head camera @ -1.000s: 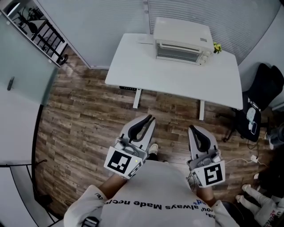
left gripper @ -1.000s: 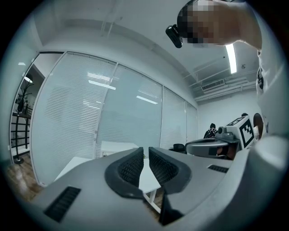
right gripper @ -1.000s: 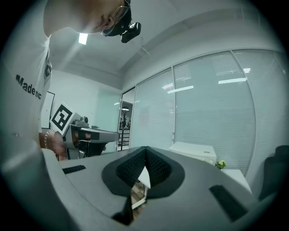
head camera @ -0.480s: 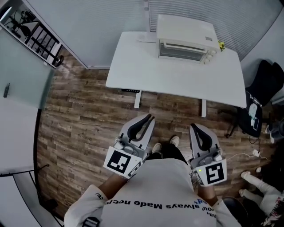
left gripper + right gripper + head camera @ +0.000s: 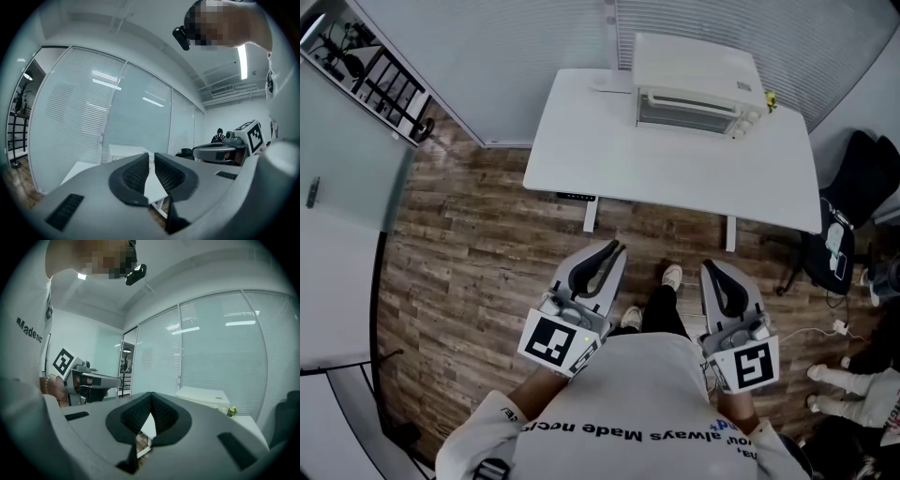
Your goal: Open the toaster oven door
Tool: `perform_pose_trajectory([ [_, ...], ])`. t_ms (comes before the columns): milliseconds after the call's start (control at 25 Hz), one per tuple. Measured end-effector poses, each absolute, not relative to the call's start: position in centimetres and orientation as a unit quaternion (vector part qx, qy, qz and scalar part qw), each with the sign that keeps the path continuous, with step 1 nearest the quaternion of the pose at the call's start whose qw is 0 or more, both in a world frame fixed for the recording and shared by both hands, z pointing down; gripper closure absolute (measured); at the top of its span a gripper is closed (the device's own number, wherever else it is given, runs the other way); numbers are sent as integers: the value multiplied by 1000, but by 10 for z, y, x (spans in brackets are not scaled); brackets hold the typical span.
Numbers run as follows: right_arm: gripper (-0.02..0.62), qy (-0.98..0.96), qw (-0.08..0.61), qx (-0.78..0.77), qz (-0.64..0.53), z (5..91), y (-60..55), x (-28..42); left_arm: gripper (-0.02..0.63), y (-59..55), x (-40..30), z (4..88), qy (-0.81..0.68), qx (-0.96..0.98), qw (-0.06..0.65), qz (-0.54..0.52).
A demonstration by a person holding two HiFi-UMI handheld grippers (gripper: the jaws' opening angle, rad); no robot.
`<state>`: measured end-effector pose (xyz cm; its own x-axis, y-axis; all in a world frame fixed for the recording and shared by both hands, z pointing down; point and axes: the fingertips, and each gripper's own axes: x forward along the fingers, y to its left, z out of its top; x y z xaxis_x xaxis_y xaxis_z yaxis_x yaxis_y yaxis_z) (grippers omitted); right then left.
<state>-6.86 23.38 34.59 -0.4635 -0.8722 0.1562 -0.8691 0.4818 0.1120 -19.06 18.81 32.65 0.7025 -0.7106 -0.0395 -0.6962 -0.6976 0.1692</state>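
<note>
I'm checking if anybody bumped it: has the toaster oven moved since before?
No. The toaster oven sits at the same back edge of the white table, beside the small yellow thing; only the view shifted slightly.

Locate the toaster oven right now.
Head view, top centre-right: the toaster oven sits at the far edge of the white table, toward its right end, with a small yellow-green thing just right of it.

- Toaster oven [image 5: 123, 151]: showing only a pale corner in the left gripper view, the rest sitting behind the jaws
- Knobs [image 5: 748, 116]: appearing too small to read
- Yellow thing [image 5: 770, 97] beside the oven: too small to identify
- Rack [image 5: 370, 61]: running off the upper left edge
- Chair [image 5: 862, 183]: running off the right edge
</note>
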Motion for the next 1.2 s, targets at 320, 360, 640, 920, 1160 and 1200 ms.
perform_pose_trajectory([
  [320, 588, -855, 91, 511, -6, 348, 209, -42, 554, 162, -164, 325, -386, 919, 62, -43],
  [360, 588, -854, 90, 512, -6, 348, 205, -37, 554, 158, -159, 325, -386, 919, 62, -43],
  [640, 588, -854, 79, 514, -6, 343, 170, -5, 554, 125, -128, 319, -387, 920, 55, -38],
  [920, 588, -858, 81, 506, -2, 343, 138, 25, 554, 92, -97, 316, -392, 918, 54, -34],
  [1160, 588, -854, 38, 518, -11, 321, 99, 52, 554, 63, -67, 314, -396, 916, 54, -29],
  [1200, 588, -855, 40, 517, -10, 323, 95, 57, 554, 58, -63, 314, -397, 916, 53, -29],
])
